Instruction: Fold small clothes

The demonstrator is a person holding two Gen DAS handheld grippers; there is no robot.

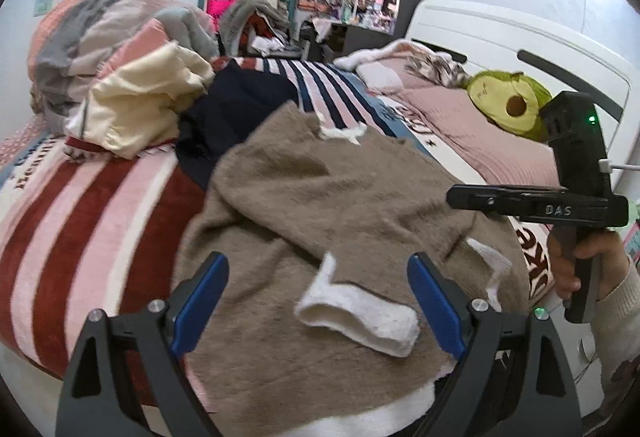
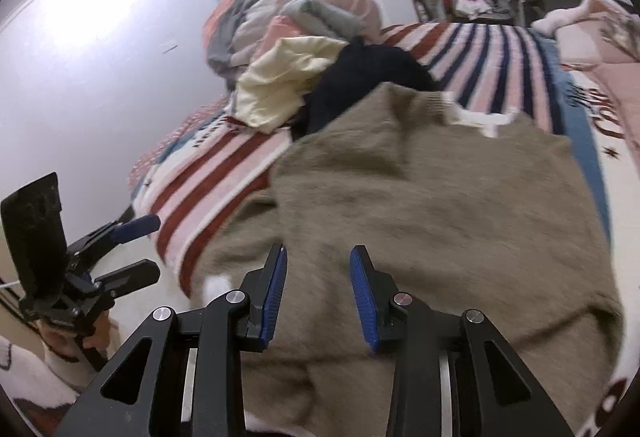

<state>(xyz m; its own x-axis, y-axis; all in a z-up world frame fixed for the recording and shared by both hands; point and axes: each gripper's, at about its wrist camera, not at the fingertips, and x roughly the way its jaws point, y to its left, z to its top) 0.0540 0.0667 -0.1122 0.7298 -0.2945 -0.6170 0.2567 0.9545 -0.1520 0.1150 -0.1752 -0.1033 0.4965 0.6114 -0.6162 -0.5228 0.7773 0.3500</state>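
At the near edge of the bed, brown sweater lies spread flat on the striped blanket, left tongs wide open over its white cuff, right tongs partly open, gripping nothing.

Sweater: fuzzy matt brown knit, white fleecy cuff. Blanket: soft plush, matt, striped. Cream garment: smooth thin cloth, probably cotton, view too soft to be sure. Left gripper and right gripper: matt black plastic arms, shiny metal pivot pins, ribbed blue pads. Headboard: smooth white, slight gloss.
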